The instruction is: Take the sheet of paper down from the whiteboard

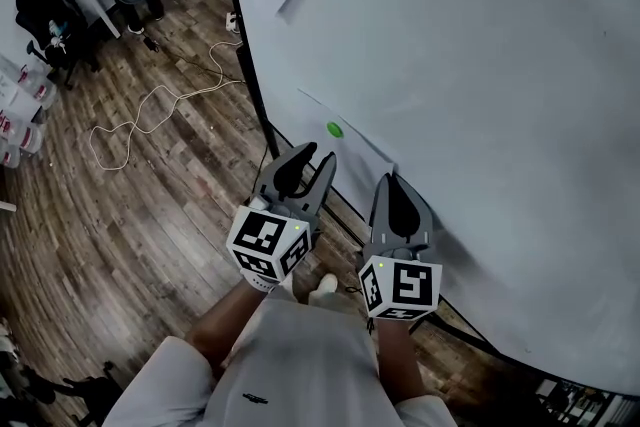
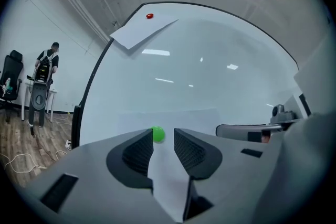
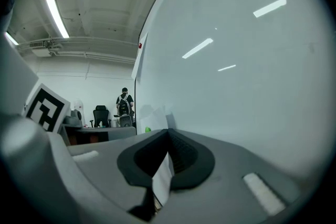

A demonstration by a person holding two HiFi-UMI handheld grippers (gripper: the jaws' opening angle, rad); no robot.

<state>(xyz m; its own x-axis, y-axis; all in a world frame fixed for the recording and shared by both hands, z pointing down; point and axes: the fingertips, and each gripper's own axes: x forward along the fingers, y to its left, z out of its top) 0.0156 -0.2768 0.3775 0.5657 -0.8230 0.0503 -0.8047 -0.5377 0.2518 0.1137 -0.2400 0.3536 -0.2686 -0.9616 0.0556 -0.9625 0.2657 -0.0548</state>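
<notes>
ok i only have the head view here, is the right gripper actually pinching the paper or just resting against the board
observer: pinching. In the right gripper view the right gripper has its jaws closed on the edge of the sheet of paper.
operator: and the left one, is it on the magnet
observer: no. The left gripper has its jaws apart, and the green magnet sits just past the tips, untouched.
operator: what's holding the other sheet higher up
observer: a red magnet at the top corner of the second sheet. It shows only in the left gripper view.
</notes>
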